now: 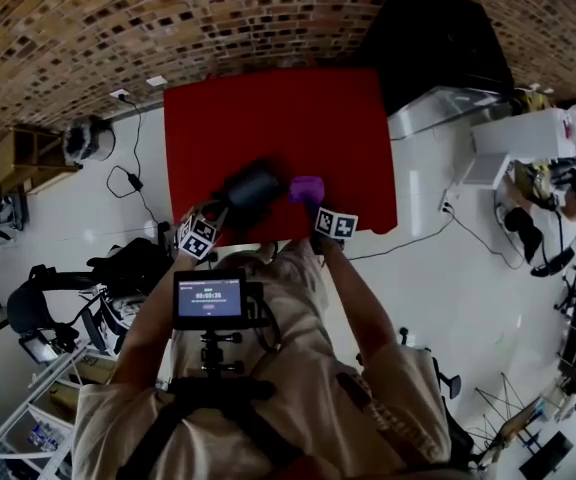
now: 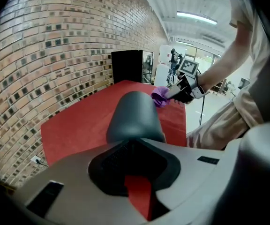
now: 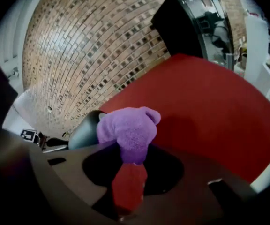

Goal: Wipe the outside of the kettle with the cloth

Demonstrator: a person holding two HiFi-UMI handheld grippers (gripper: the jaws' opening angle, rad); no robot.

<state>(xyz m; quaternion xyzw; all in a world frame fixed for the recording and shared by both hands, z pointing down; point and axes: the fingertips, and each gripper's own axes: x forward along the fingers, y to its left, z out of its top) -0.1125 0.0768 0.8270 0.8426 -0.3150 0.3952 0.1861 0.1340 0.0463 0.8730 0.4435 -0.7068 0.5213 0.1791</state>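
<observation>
Kettle (image 1: 251, 186), red table (image 1: 268, 128), brick wall (image 1: 218, 18) beyond

Right gripper (image 3: 131, 167) has its jaws pinched on the purple cloth (image 3: 128, 128), which bunches into a fluffy lump just above the jaw tips, approx. mid-frame. Dark grey kettle (image 3: 83, 129) shows just behind & left of the cloth, partly covered by it; whether they touch, can't tell. Both are over the red surface (image 3: 210, 111), which fills the right half, w/ a brick wall (image 3: 93, 46) running behind it & a black box-like unit (image 3: 186, 20) past the surface's far end, top right.
</observation>
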